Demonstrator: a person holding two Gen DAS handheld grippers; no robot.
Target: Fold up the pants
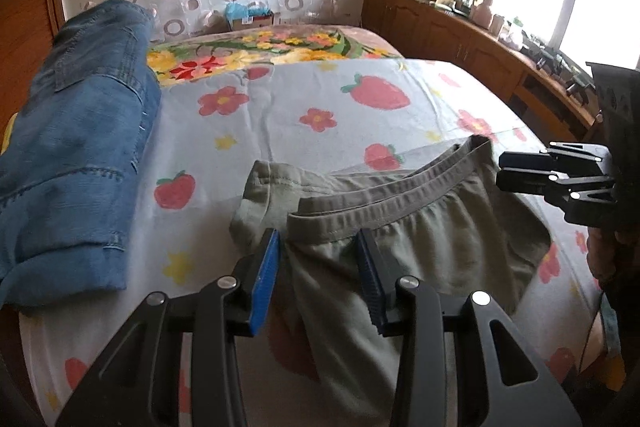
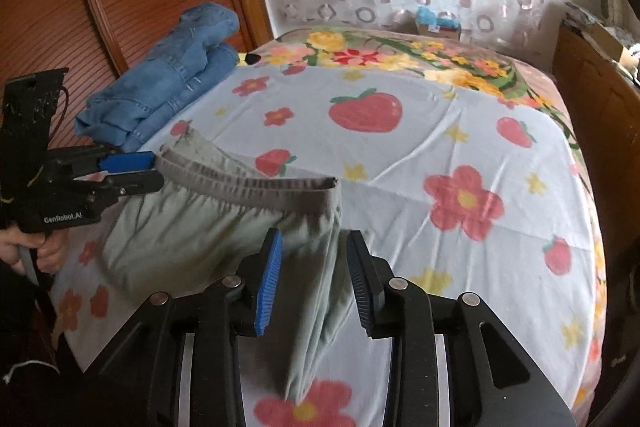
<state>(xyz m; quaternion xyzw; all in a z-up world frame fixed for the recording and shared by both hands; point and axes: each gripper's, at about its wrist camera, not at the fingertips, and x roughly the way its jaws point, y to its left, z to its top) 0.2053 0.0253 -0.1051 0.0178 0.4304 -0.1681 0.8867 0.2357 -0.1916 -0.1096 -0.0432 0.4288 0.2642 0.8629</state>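
Looking down the left wrist cam first, the left gripper (image 1: 320,259) has its blue pads partway apart with the grey-green pants (image 1: 420,243) bunched between them near the waistband (image 1: 384,203); the cloth sits in the gap, but whether the pads actually press on it isn't clear, so can't tell if that's a real grip. The pants lie on the strawberry-and-flower bedsheet (image 1: 280,123), and a folded pile of jeans (image 1: 76,155) sits off at the left edge of the bed. The right gripper (image 1: 500,173) pokes in from the right, just beside the far end of the waistband. Over on the right wrist cam, the right gripper (image 2: 314,267) has its fingers moderately apart, with a fold of the pants (image 2: 200,235) hanging loosely between the pads. A hand (image 2: 36,251) holds the left gripper (image 2: 154,169) at the waistband's (image 2: 256,187) left end.
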